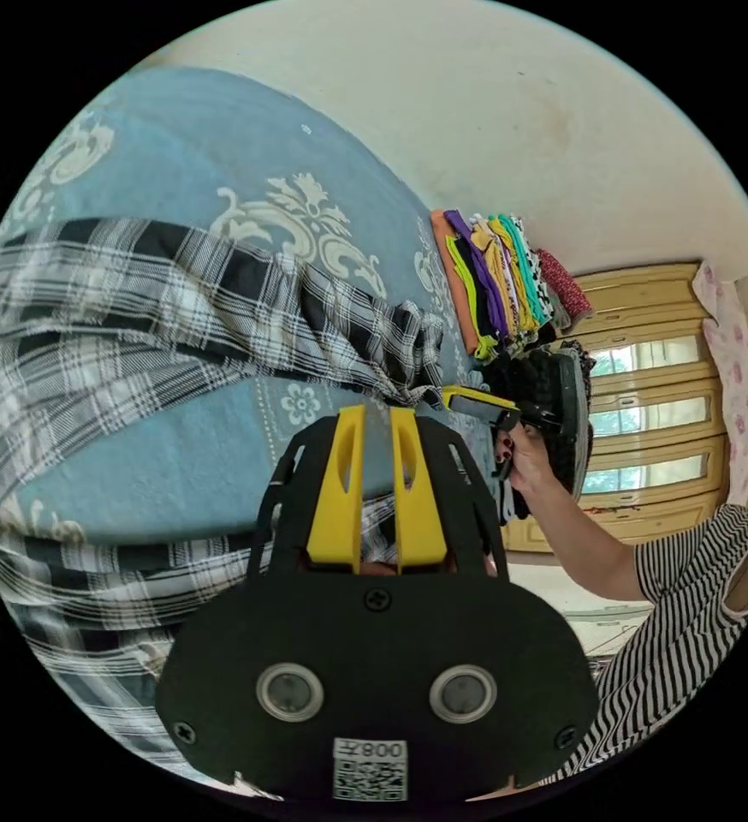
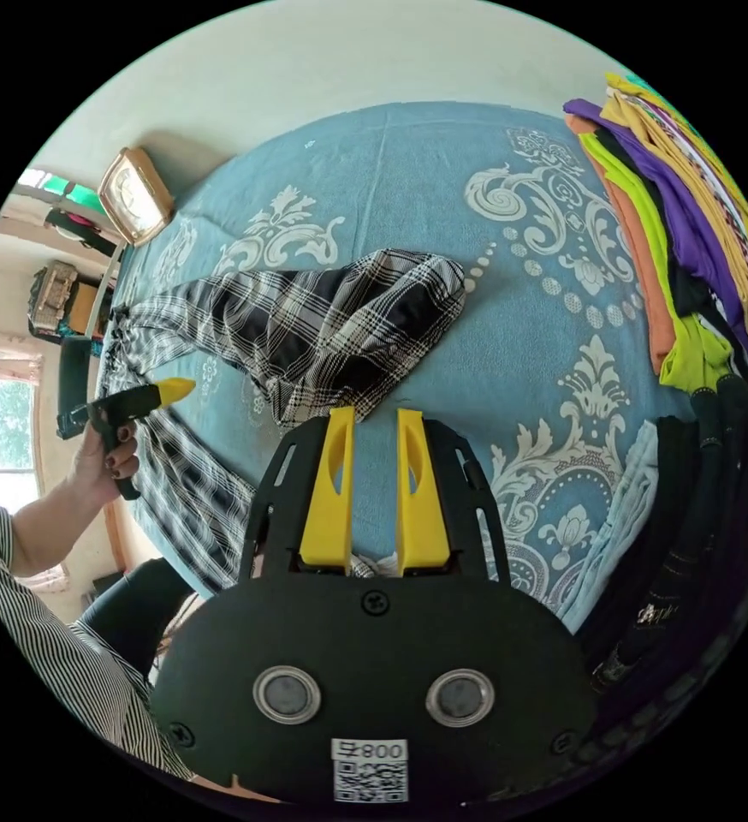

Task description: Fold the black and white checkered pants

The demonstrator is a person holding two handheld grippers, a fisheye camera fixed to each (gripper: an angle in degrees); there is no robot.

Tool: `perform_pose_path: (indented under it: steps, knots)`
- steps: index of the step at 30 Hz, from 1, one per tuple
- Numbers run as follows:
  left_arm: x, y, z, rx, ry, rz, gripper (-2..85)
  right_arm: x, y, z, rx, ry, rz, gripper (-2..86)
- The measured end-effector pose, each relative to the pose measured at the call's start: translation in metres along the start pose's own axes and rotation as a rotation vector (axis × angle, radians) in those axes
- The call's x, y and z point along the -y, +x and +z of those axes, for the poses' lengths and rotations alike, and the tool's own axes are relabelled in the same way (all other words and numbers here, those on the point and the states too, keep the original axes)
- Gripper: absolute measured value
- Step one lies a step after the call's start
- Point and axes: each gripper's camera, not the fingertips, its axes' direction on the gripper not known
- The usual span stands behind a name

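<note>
Above the pants, our right gripper and left gripper both hang released, grasping nothing. The pants sprawl bunched across the bed, near the stacked clothes; folding looks barely begun.

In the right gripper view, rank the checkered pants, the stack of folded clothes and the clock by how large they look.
1. checkered pants: widest spread across the blue bedspread.
2. stack of folded clothes: somewhat less, but cut by the view's edge, so unsure against the pants.
3. clock: plainly smallest, though it sits farthest from the camera.
</note>
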Motion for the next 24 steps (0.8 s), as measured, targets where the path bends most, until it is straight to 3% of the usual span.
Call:
perform_pose_path:
  steps: [10, 20, 24]
  knots:
    - [0.034, 0.032, 0.013, 0.266, -0.114, 0.161, 3.4, 0.013, -0.029, -0.009, -0.144, -0.002, -0.105, 6.8]
    - [0.031, 0.066, -0.017, 0.206, -0.097, 0.159, 0.4, 0.012, -0.028, -0.026, -0.095, 0.013, -0.084, 1.1]
    - [0.029, 0.087, -0.049, 0.139, -0.04, 0.192, 0.3, -0.005, -0.011, -0.062, 0.036, 0.094, -0.005, 0.6]
